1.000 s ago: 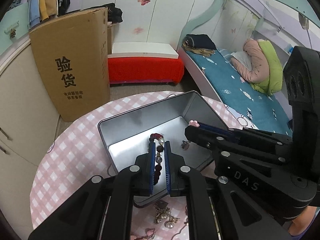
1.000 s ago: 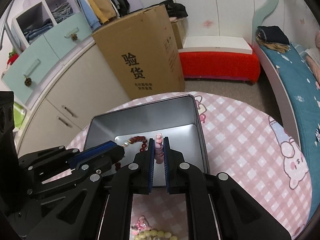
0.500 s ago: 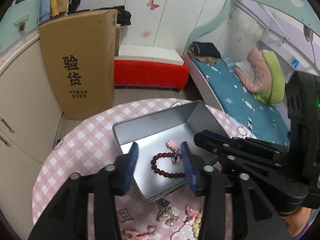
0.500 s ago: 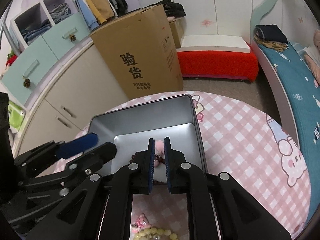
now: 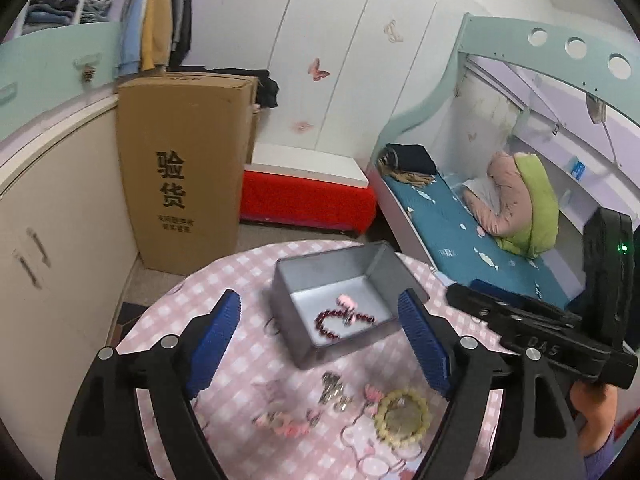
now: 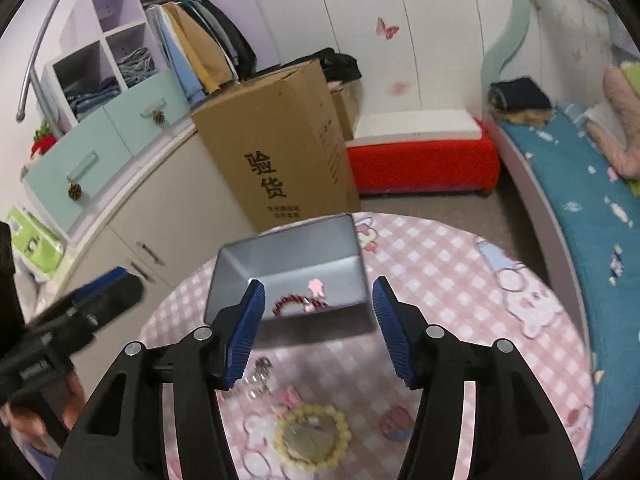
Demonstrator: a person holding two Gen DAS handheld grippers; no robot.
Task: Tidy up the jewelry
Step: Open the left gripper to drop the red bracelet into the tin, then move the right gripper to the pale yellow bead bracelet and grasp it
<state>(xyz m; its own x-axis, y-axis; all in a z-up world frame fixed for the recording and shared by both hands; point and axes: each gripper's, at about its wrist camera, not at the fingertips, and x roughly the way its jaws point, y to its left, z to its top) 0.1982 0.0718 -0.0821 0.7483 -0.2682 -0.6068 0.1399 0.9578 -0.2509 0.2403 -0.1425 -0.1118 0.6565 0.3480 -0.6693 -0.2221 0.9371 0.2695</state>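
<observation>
Left wrist view: fisheye, set behind the left gripper, looking forward and downward along its fingers onto the pink checked table, from above and fairly near; cabinets to its left, bed to its right. Right wrist view: fisheye, set likewise behind the right gripper, same downward tilt, from a little further right. Shared ground: the metal tin holding the red bead bracelet (centre of both), the cardboard box, and the loose jewellery on the near table.
</observation>
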